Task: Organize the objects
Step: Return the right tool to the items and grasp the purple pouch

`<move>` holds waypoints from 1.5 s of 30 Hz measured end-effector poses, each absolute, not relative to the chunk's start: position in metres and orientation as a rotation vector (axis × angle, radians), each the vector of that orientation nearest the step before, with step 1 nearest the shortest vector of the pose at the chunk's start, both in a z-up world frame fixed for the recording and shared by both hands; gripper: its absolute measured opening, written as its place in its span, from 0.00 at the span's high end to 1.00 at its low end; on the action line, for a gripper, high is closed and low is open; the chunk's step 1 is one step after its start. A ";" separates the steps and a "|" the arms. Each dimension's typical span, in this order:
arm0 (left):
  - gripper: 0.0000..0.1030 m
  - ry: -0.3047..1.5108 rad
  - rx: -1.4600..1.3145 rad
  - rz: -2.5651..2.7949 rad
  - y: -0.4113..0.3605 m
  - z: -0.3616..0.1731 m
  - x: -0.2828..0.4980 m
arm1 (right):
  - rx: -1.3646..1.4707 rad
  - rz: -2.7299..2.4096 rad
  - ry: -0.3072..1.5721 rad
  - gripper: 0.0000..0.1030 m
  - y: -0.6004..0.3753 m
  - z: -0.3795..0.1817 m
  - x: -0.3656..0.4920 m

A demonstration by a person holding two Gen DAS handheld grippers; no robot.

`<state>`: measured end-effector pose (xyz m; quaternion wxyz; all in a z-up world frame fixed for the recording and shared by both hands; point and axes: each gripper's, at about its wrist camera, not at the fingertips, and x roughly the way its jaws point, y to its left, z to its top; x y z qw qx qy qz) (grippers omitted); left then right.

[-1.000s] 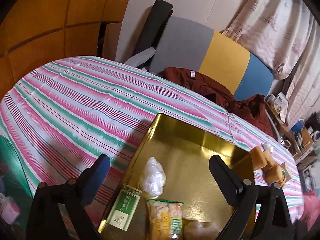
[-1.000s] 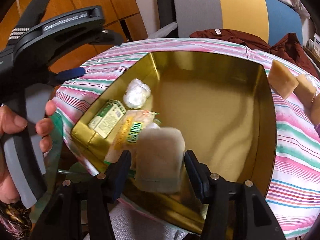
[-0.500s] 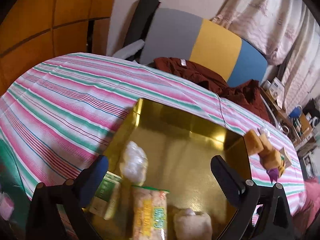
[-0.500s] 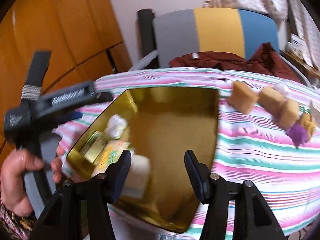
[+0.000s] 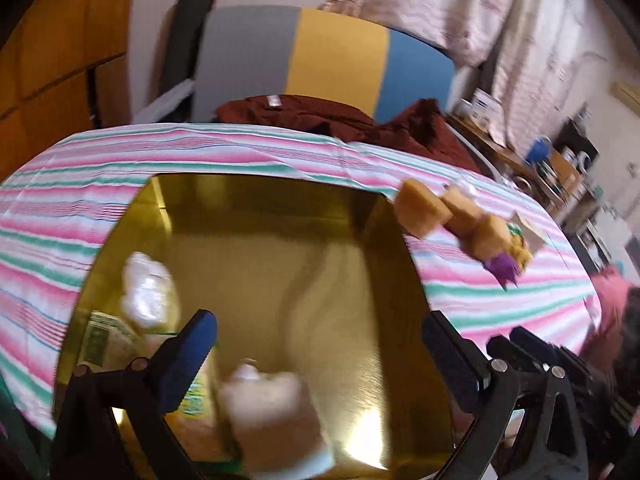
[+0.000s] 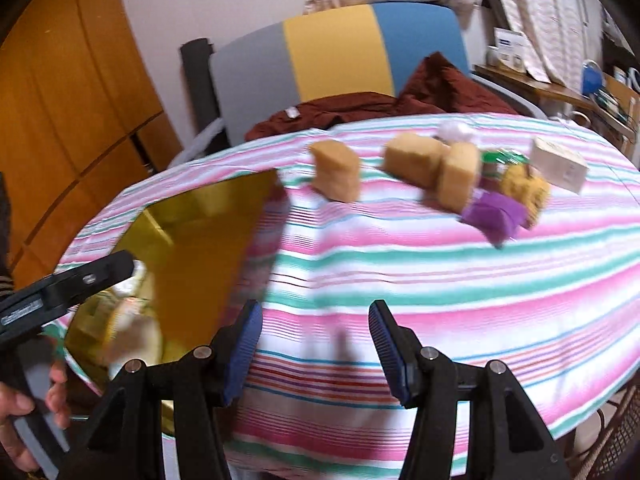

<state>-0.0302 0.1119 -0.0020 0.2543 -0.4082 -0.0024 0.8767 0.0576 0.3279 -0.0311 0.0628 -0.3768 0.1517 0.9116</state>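
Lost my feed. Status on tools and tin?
Both tools open, empty: left, right. Gold tin holds four packets. Sponges wait on cloth. Nothing in the way.

We see the tray (image 5: pixel 280 200) on the worktop (image 6: pixel 440 272); inside it, at its left, lie packets (image 5: pixel 148 292); to its right sit sponges (image 6: pixel 336 176); behind stands a chair (image 6: pixel 340 52).

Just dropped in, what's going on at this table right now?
A person is sorting snacks into a gold tray with two handheld grippers. Several packets already lie in it. The right gripper is open and empty over the striped tablecloth; sponge-like blocks and a purple packet wait outside. The left gripper is open too.
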 end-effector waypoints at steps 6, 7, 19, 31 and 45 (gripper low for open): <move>0.00 0.023 -1.090 2.328 0.127 -0.008 -0.017 | -1.148 2.637 0.363 0.45 0.365 -0.058 0.066; 0.00 0.021 -1.084 2.321 0.130 -0.008 -0.013 | -1.148 2.617 0.345 0.45 0.373 -0.060 0.065; 0.00 0.068 -1.078 2.264 0.148 -0.013 0.024 | -1.072 2.570 0.080 0.45 0.469 -0.040 -0.005; 0.00 0.106 -1.135 2.243 0.168 -0.022 0.033 | -1.094 2.661 0.230 0.46 0.491 -0.071 -0.013; 0.00 0.200 -1.095 2.194 0.223 -0.010 0.036 | -1.072 2.703 0.228 0.55 0.481 -0.080 0.001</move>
